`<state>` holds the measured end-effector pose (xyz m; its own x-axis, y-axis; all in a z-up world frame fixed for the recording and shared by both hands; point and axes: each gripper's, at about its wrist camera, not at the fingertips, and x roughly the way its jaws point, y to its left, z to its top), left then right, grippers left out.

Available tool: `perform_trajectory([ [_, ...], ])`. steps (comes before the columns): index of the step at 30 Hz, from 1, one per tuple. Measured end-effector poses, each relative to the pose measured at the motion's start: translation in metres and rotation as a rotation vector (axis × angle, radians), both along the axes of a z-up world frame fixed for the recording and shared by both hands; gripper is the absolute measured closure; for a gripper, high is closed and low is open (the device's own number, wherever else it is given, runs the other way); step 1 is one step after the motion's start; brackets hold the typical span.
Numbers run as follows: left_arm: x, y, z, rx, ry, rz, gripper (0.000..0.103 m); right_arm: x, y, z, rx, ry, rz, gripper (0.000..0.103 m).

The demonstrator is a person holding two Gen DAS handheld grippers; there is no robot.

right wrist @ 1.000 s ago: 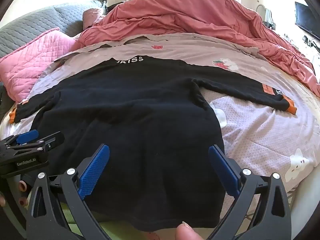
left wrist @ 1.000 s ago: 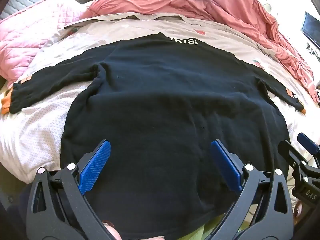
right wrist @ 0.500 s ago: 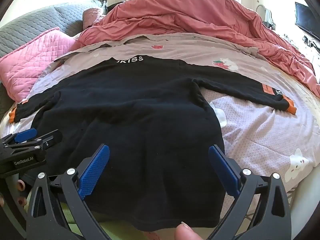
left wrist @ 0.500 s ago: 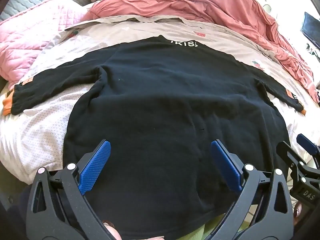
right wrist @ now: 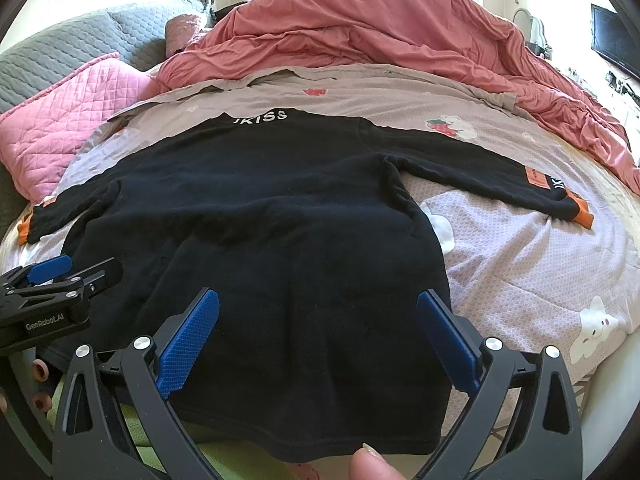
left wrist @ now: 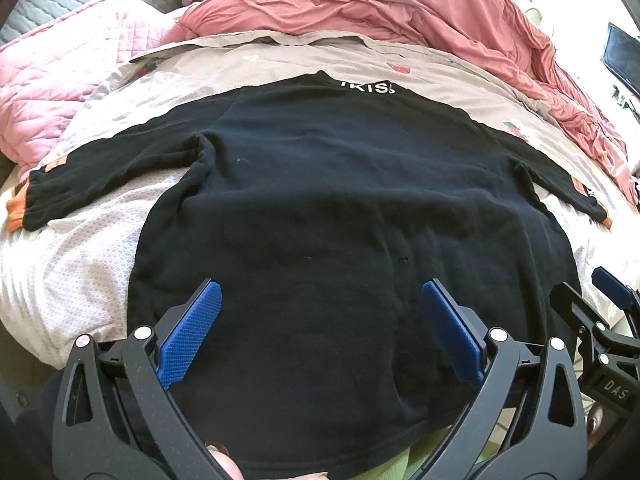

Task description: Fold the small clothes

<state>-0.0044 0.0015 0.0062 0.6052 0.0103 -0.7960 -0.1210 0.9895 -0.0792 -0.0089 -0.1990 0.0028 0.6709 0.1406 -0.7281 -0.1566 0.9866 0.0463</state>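
A black long-sleeved sweatshirt (left wrist: 320,208) (right wrist: 272,216) lies flat on the bed, back up, with white lettering at its collar and orange cuffs. Both sleeves are spread out sideways. My left gripper (left wrist: 318,320) hovers open over the hem, left of centre, with nothing between its blue pads. Open as well, my right gripper (right wrist: 318,320) hangs over the hem's right part. Each gripper shows at the edge of the other's view: the right gripper (left wrist: 600,320), the left gripper (right wrist: 60,280).
The bedsheet (right wrist: 540,264) is mauve with cartoon prints. A crumpled salmon duvet (right wrist: 380,24) fills the far side. A pink quilted pillow (right wrist: 60,128) and grey headboard sit at the far left. A fingertip (right wrist: 372,464) shows at the bottom.
The left view has drifted back slightly, so the sweatshirt sits a little lower in it. The right view is almost unchanged. Both grippers stay open.
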Motion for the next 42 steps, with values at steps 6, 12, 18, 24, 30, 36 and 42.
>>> perform_trajectory([
  [6, -0.0003, 0.0001, 0.0, 0.003, -0.001, 0.002, 0.009, 0.0003, 0.0014, 0.0001, -0.003, 0.001, 0.002, 0.004],
  [12, -0.0002, 0.0009, 0.0005, 0.003, 0.001, 0.0, 0.009, 0.0008, 0.0014, -0.0003, -0.005, 0.003, 0.002, 0.004],
  [18, -0.0004, 0.0014, 0.0011, 0.001, -0.001, 0.0, 0.009, 0.0012, 0.0012, -0.0002, -0.005, 0.004, 0.003, 0.004],
  [24, 0.0, 0.0021, 0.0022, -0.001, 0.001, 0.001, 0.009, 0.0014, 0.0013, 0.0, -0.005, 0.003, 0.002, 0.004],
  [30, 0.0001, 0.0026, 0.0027, -0.001, 0.002, 0.001, 0.009, 0.0016, 0.0008, -0.0005, -0.004, 0.003, 0.003, 0.004],
  [36, 0.0016, 0.0033, 0.0037, 0.005, 0.004, 0.003, 0.009, 0.0021, 0.0008, -0.0007, -0.003, 0.005, 0.002, 0.004],
  [42, 0.007, 0.0013, 0.0019, 0.004, 0.011, 0.008, 0.009, 0.0072, -0.0017, 0.0011, 0.006, -0.012, -0.007, 0.004],
])
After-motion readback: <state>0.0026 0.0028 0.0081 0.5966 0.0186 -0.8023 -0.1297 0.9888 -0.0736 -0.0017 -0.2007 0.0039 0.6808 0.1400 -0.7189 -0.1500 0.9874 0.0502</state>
